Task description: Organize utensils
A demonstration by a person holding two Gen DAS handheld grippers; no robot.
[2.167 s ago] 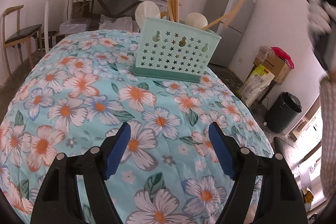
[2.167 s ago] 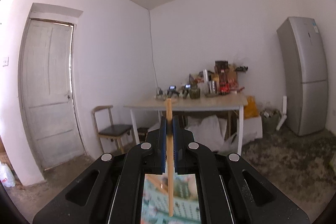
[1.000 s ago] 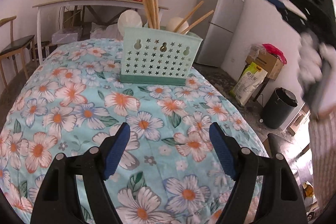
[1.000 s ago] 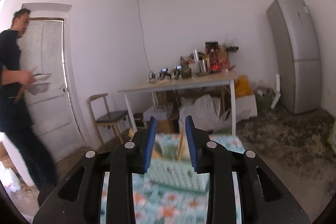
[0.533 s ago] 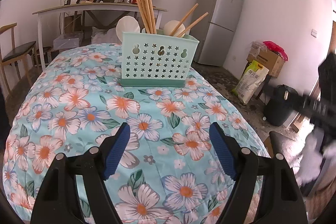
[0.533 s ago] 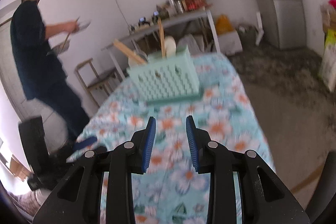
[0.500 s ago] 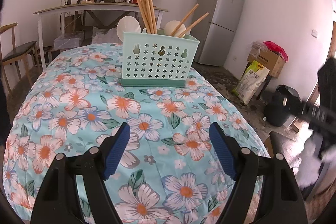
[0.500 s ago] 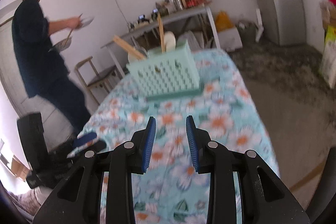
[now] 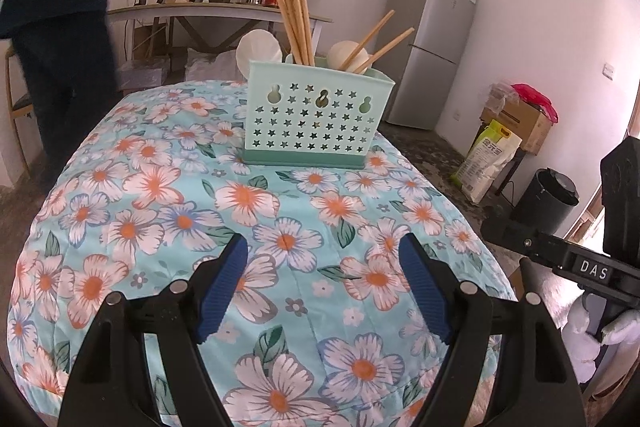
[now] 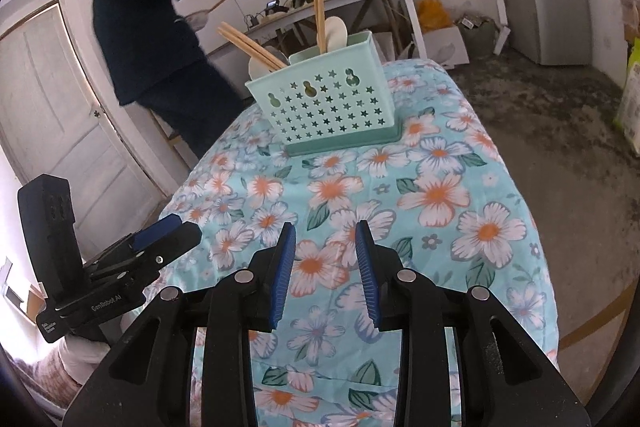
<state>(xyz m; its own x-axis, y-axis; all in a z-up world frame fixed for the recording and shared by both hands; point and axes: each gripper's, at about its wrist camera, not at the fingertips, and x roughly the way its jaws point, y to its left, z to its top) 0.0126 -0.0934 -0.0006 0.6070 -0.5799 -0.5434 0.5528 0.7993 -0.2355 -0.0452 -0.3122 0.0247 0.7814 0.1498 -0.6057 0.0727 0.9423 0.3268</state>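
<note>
Left tool (image 9: 323,275) spread — floral cloth (image 9: 160,187), grey fridge (image 9: 434,39) behind

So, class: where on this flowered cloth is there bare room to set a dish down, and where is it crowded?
Free: the wide stretch of flowered cloth between the mint utensil basket and the two hand-held grippers, plus the strip left of the basket. Crowded: the basket itself, packed with chopsticks and white spoons.

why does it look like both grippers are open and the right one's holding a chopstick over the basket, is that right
Not quite. The right gripper holds nothing: the right wrist view shows only floral cloth between its open fingers. The chopsticks stand in the basket. The left gripper is open too.
</note>
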